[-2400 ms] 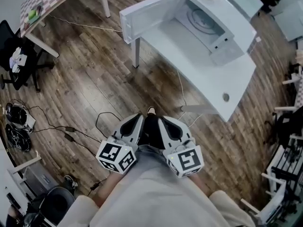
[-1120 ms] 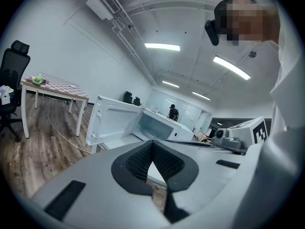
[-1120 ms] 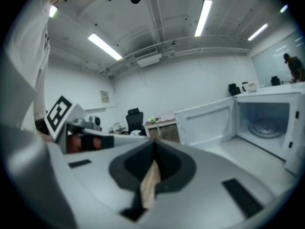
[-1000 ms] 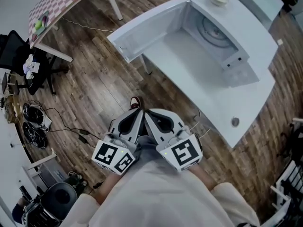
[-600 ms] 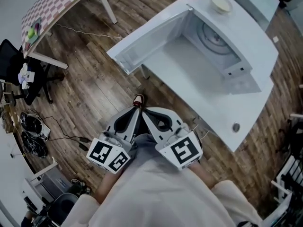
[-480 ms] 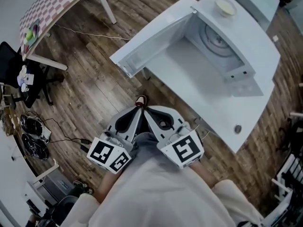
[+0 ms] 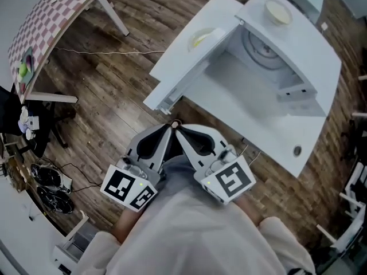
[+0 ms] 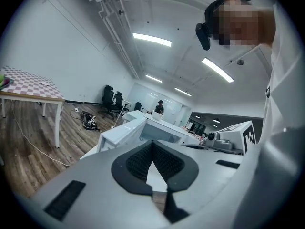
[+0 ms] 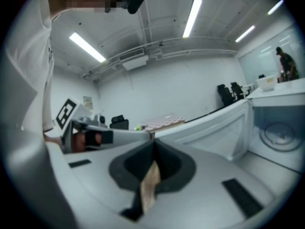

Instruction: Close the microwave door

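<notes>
With your left tongs (image 7: 170,129) and right tongs (image 7: 179,130) both closed and empty near the microwave (image 7: 304,50), its door (image 7: 183,67) stands wide open toward you, so the closing is not yet begun.

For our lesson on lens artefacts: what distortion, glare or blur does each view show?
Head view: straight edges bow, as on the checked table; the white microwave door carries a yellowish reflection. Left gripper view: round fisheye frame, dark corners, strip light blown out. Right gripper view: softest overall, the near jaws blurred.
</notes>
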Demonstrator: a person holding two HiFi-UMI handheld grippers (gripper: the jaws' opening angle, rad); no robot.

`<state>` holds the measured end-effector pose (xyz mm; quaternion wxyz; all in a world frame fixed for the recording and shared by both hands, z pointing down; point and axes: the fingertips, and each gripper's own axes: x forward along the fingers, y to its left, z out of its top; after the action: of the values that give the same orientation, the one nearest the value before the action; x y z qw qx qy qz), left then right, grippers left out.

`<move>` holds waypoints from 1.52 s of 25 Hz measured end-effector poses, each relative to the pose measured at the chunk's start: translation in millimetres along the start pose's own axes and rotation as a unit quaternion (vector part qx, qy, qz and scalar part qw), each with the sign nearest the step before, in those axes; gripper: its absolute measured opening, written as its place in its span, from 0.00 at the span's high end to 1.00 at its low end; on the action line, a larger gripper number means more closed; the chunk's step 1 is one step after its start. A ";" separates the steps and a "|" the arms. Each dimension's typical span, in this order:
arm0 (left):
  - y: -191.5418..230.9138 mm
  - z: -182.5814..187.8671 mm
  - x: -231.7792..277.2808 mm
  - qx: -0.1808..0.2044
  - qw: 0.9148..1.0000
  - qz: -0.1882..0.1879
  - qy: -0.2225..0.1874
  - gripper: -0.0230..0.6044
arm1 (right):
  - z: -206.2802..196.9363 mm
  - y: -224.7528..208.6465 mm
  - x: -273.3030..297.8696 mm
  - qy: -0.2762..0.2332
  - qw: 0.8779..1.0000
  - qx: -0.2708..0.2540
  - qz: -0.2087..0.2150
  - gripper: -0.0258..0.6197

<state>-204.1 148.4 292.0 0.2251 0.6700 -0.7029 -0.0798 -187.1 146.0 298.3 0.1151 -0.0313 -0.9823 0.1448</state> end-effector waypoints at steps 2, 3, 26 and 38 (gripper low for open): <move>7.8 12.8 2.1 0.004 1.000 -0.015 0.000 0.94 | 8.9 -2.4 8.6 -0.008 1.000 0.002 -0.016 0.93; 11.2 19.0 2.9 0.006 1.000 -0.023 -0.001 0.94 | 13.3 -3.4 12.5 -0.012 1.000 0.002 -0.023 0.93; 95.8 52.5 49.8 0.056 0.987 -0.132 0.070 0.94 | 42.3 -31.9 41.9 -0.086 0.977 0.042 -0.188 0.93; 104.5 17.3 53.2 0.045 0.986 -0.109 0.118 0.94 | 25.1 -51.0 19.3 -0.085 0.969 0.076 -0.219 0.93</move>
<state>-306.1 102.5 331.1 0.2659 0.7568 -0.5970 0.0074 -213.2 92.1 294.0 0.0617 0.2062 -0.9574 0.1923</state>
